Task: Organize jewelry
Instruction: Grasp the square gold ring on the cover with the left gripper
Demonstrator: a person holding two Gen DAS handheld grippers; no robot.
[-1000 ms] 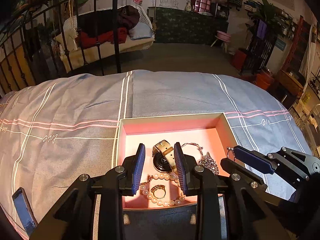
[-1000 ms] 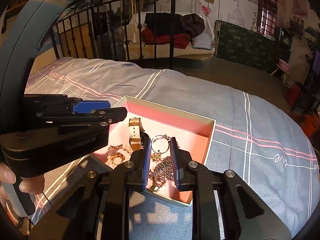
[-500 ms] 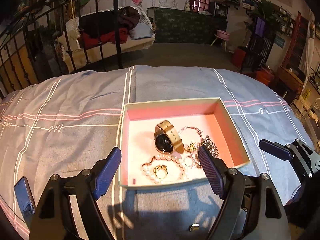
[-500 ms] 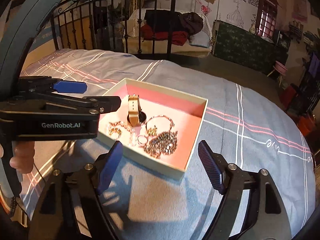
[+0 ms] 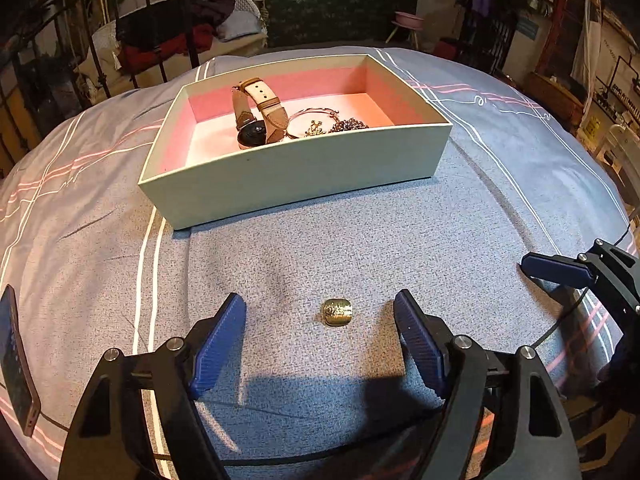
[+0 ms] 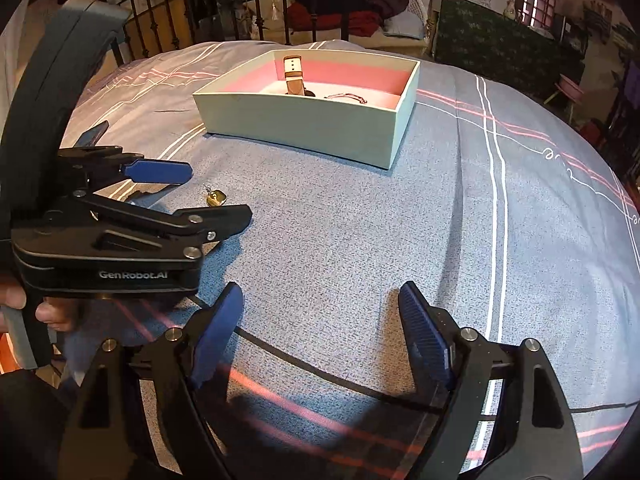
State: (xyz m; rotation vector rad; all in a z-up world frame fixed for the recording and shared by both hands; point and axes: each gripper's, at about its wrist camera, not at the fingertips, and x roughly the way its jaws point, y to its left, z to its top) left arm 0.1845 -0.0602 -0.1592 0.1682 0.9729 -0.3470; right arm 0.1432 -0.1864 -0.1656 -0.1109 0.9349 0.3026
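Covering the bed (image 5: pixel 360 240) is grey striped bedding; a box (image 5: pixel 296 168) and gold ring (image 5: pixel 338 312) are seen, with left gripper (image 5: pixel 320 340) and right gripper (image 6: pixel 320 340) spread wide, empty.

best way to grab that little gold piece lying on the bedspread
Pinch the gold piece across its two short side edges, coming straight down with the left gripper, whose open fingers already flank it. It lies flat on the bedspread, so only its edges offer purchase.

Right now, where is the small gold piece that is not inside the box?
In the left wrist view the small gold piece lies on the grey bedspread, between the open fingers of the left gripper and apart from them, on the near side of the box.
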